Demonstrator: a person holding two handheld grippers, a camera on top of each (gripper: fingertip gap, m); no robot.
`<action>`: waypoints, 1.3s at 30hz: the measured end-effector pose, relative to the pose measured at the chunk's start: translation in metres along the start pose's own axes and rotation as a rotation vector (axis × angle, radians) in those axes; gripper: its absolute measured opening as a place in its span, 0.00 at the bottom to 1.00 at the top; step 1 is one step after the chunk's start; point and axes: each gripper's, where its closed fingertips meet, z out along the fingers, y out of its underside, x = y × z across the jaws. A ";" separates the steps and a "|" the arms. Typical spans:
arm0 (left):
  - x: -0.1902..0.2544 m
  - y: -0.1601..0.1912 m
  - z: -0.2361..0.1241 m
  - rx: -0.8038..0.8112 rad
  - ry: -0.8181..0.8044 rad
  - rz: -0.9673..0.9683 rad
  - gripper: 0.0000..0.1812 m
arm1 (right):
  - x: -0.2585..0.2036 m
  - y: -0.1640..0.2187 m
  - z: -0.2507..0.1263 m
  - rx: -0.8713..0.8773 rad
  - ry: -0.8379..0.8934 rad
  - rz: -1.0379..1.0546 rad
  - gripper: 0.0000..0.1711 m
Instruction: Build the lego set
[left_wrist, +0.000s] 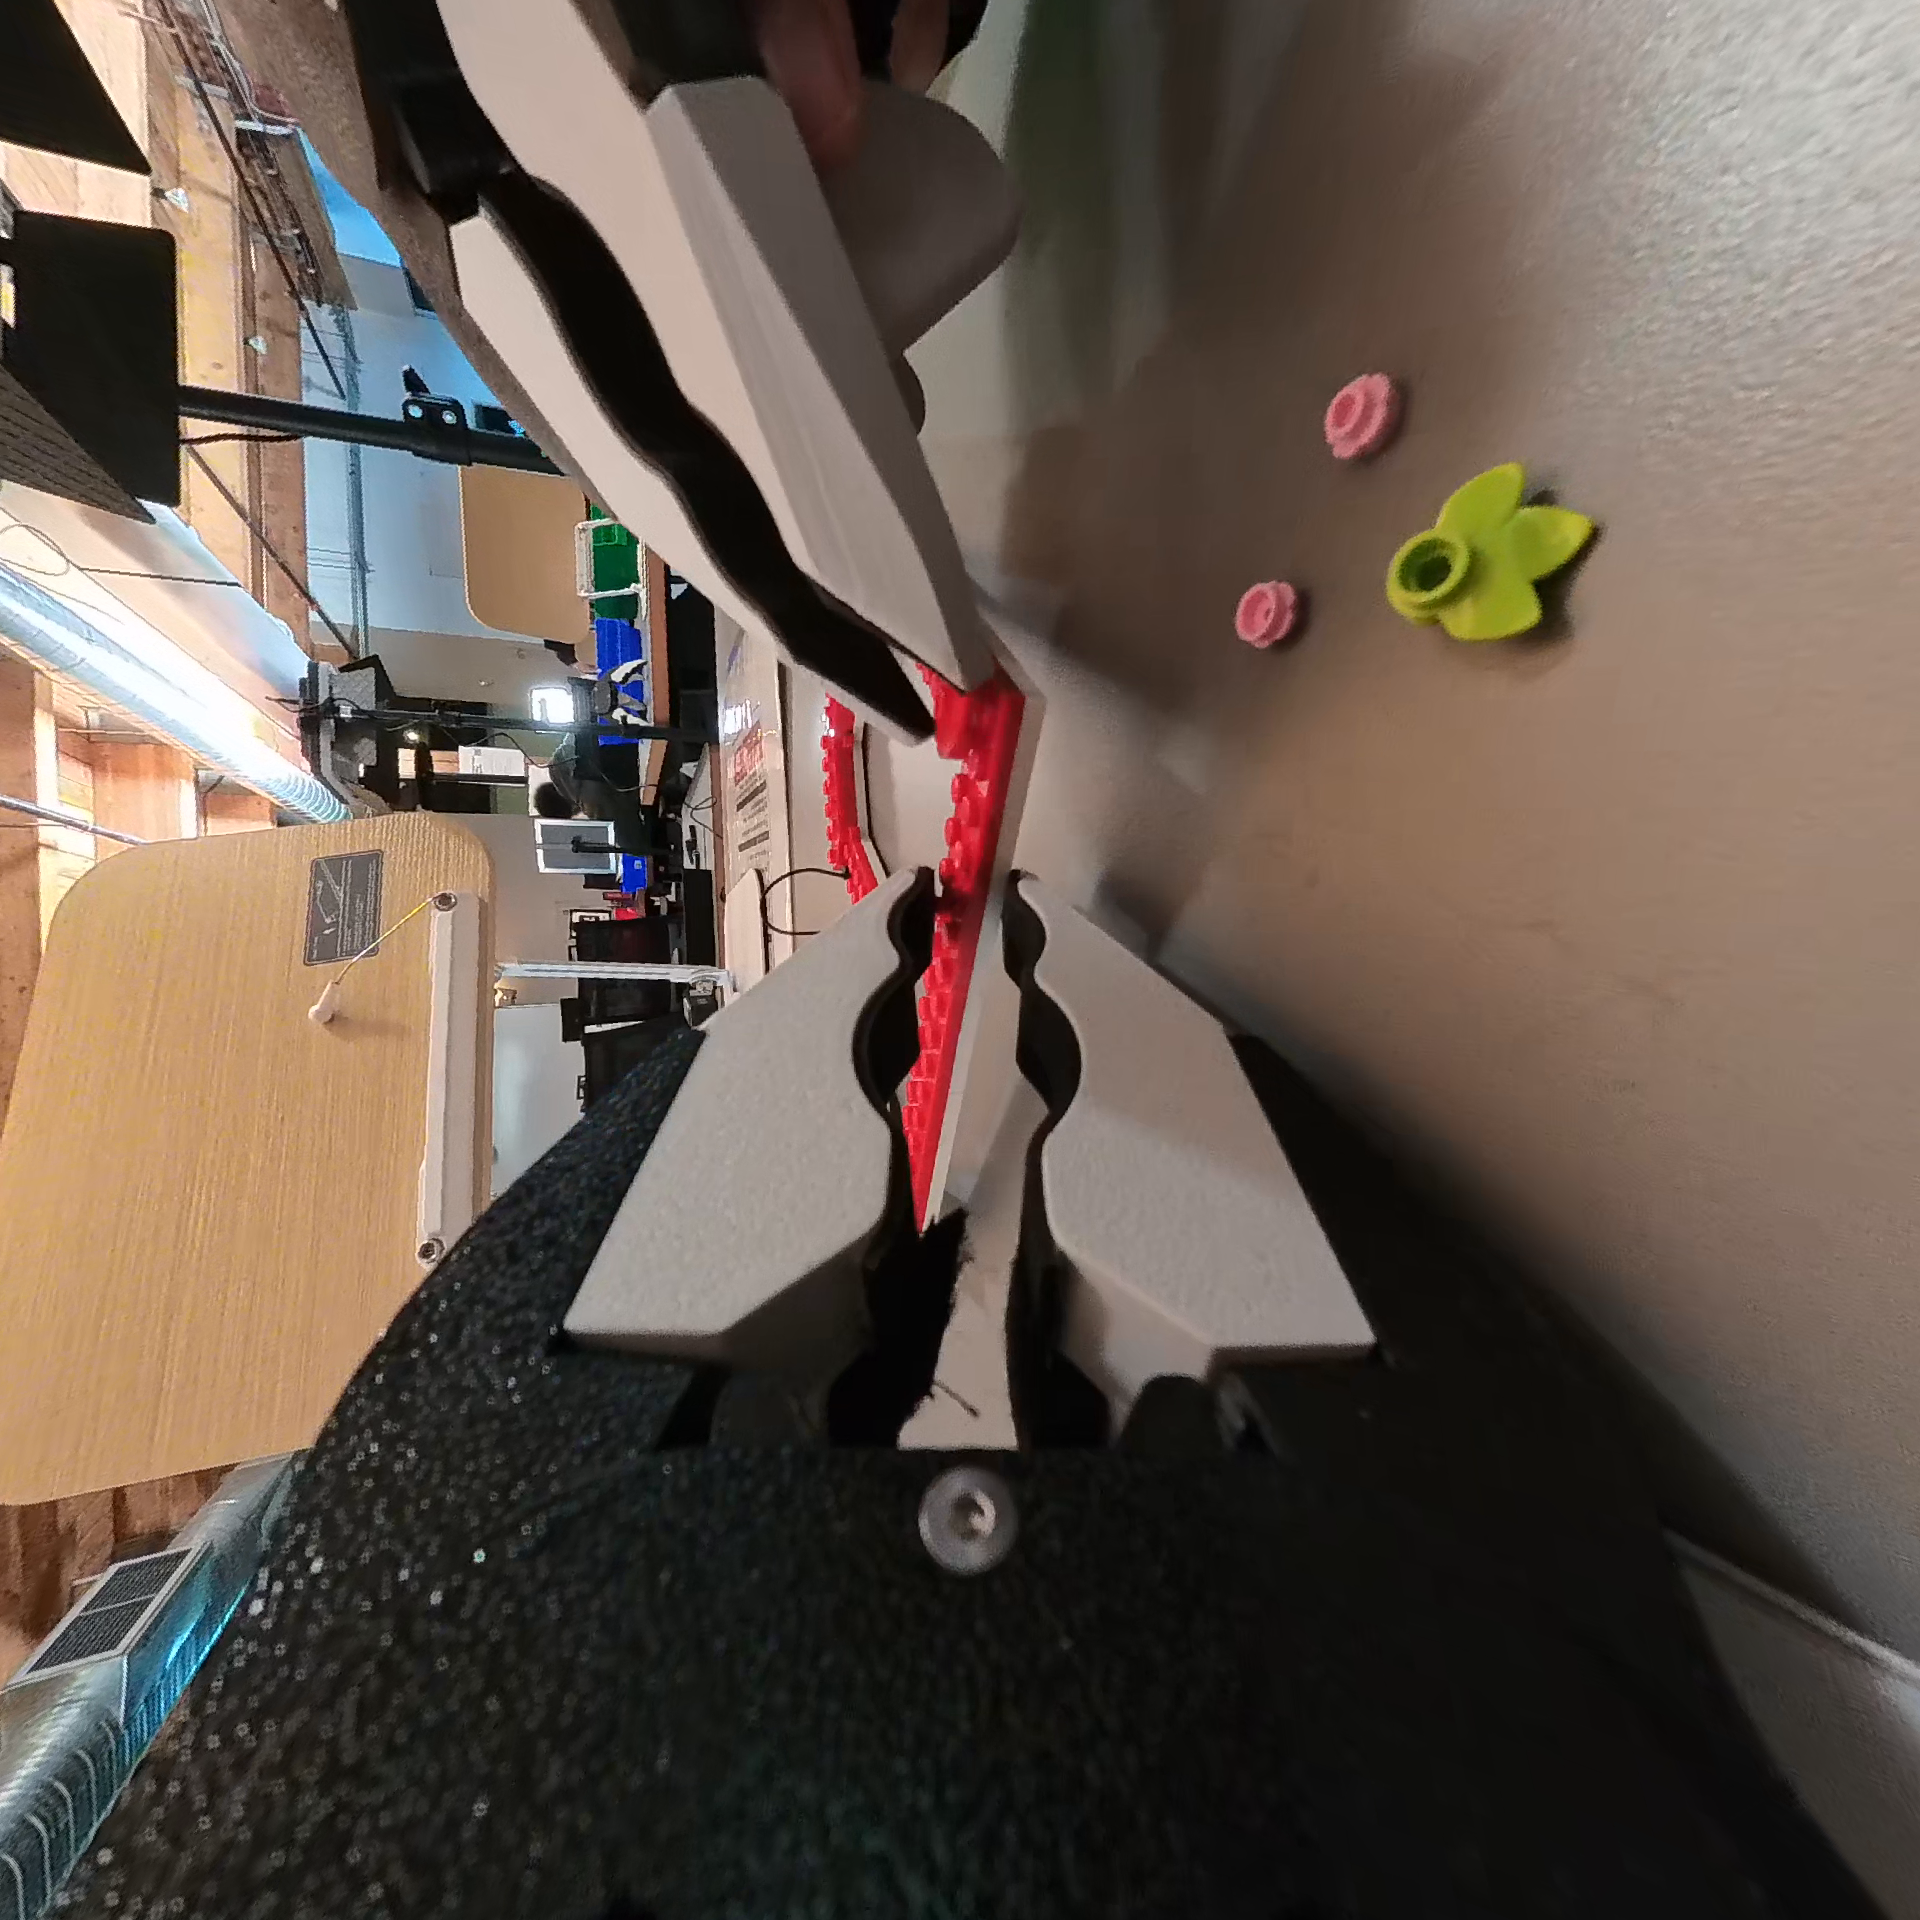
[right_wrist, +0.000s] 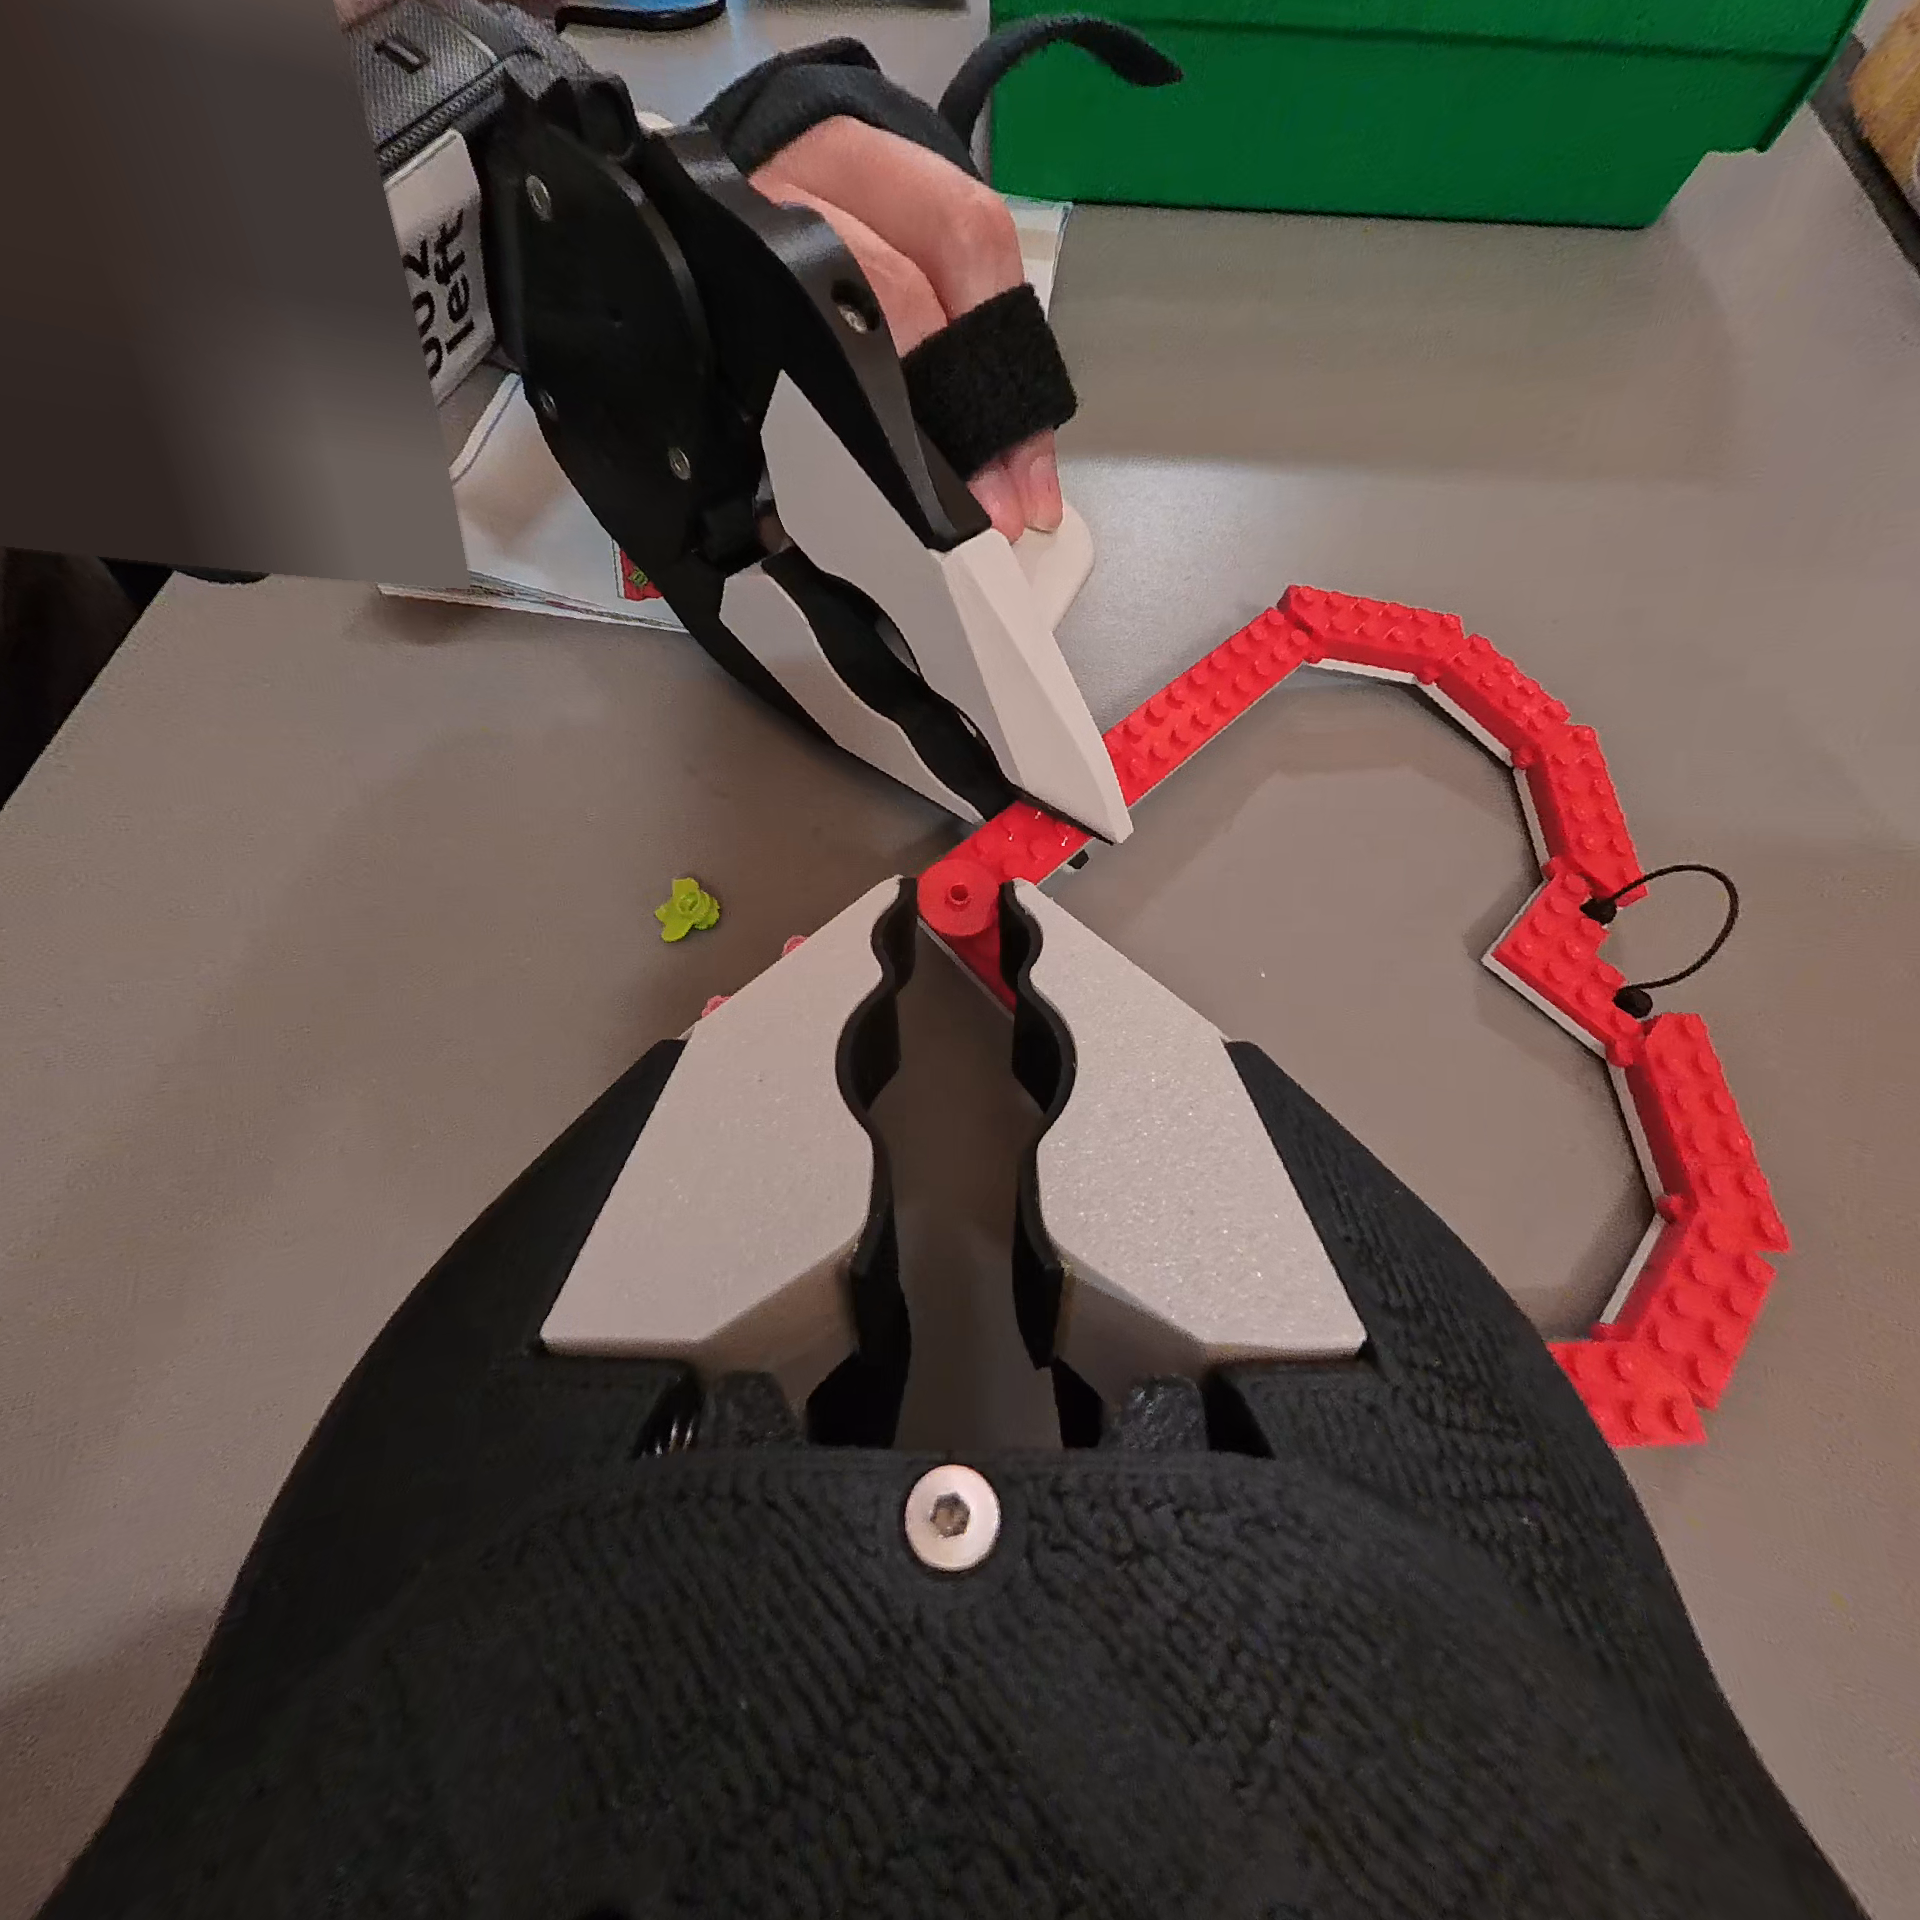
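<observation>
A red heart-shaped lego frame (right_wrist: 1579, 790) with a white underside lies on the grey table (right_wrist: 312, 1039). Two black cords are clipped to its notch. My left gripper (left_wrist: 966, 888) is shut on one straight red arm of the frame (left_wrist: 977, 800), near the heart's point. It shows in the right wrist view (right_wrist: 1049, 821) coming in from the upper left. My right gripper (right_wrist: 956, 896) is closed around the round red end piece (right_wrist: 956, 904) at the heart's point. It shows in the left wrist view (left_wrist: 951, 707) pinching the same strip farther along.
A lime green leaf piece (right_wrist: 688, 909) (left_wrist: 1486, 561) and two small pink flower pieces (left_wrist: 1361, 416) (left_wrist: 1268, 613) lie loose on the table left of the grippers. A green bin (right_wrist: 1403, 114) stands at the back. An instruction booklet (right_wrist: 540, 561) lies behind the left gripper. Tip to tip, the grippers are about 4 centimetres apart.
</observation>
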 end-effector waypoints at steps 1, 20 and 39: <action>0.000 0.000 0.000 0.000 0.001 0.001 0.06 | 0.000 0.000 0.000 -0.001 -0.001 -0.002 0.08; 0.001 0.000 0.000 -0.001 0.006 0.000 0.06 | -0.002 0.003 0.004 -0.052 -0.004 -0.063 0.09; -0.004 -0.002 -0.001 -0.001 -0.015 -0.027 0.06 | -0.004 -0.003 -0.005 -0.219 0.578 -0.779 0.25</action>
